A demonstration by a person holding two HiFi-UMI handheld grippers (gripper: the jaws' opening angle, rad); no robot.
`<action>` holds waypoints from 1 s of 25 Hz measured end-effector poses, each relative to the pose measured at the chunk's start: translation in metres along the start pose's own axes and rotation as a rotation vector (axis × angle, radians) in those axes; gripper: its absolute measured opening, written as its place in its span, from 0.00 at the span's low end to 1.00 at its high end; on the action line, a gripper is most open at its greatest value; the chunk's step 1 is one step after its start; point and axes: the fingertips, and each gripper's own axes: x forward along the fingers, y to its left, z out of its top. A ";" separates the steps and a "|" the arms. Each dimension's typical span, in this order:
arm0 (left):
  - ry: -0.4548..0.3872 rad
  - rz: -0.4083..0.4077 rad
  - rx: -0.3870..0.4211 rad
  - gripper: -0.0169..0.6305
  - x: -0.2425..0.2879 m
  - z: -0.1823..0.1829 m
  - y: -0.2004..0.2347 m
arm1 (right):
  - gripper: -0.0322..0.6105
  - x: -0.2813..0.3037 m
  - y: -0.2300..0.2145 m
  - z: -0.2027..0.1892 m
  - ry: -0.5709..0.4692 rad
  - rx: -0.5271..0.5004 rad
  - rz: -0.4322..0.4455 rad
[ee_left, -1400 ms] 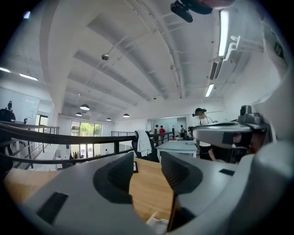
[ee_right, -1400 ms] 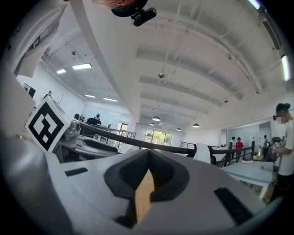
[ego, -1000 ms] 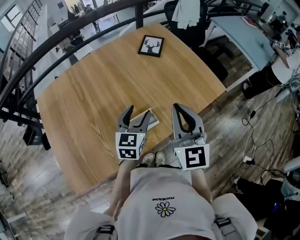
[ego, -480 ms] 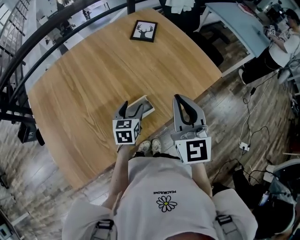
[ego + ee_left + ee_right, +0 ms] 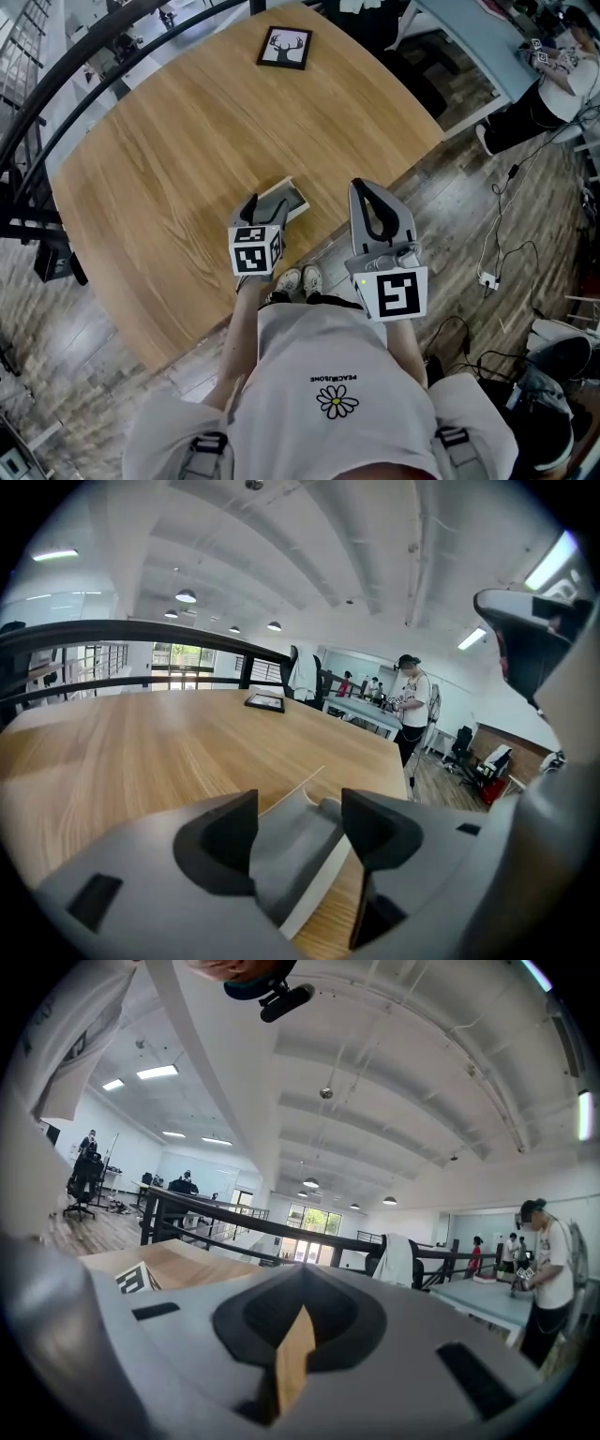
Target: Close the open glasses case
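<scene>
The glasses case [image 5: 286,196] lies open near the table's front edge, grey inside with a pale rim. My left gripper [image 5: 262,210] reaches over its near end, turned on its side. In the left gripper view the case's raised lid [image 5: 298,847] stands between the two dark pads [image 5: 217,841], which are apart and open. My right gripper [image 5: 364,190] hangs to the right of the case, over the table's edge and the floor. Its jaws are shut, with only a thin slit [image 5: 294,1354] between them and nothing held.
A framed deer picture [image 5: 285,47] lies at the far side of the round wooden table [image 5: 178,150]. A dark railing [image 5: 56,112] curves behind the table. A blue desk [image 5: 469,42] and a person [image 5: 411,710] are off to the right. Cables lie on the floor [image 5: 497,253].
My left gripper has rolled onto its side and moved in over the case's near end. The right gripper stays shut in about the same place. The head view has shifted a little.
</scene>
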 end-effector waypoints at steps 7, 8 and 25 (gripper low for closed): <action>0.034 0.006 0.053 0.45 0.001 -0.002 -0.002 | 0.06 0.000 0.001 0.000 0.000 0.013 0.011; 0.038 0.007 0.062 0.45 0.001 -0.002 -0.004 | 0.06 0.000 0.002 0.000 0.000 0.015 0.015; 0.072 -0.039 0.025 0.45 -0.011 -0.016 -0.025 | 0.06 0.006 0.018 0.000 -0.012 0.017 0.063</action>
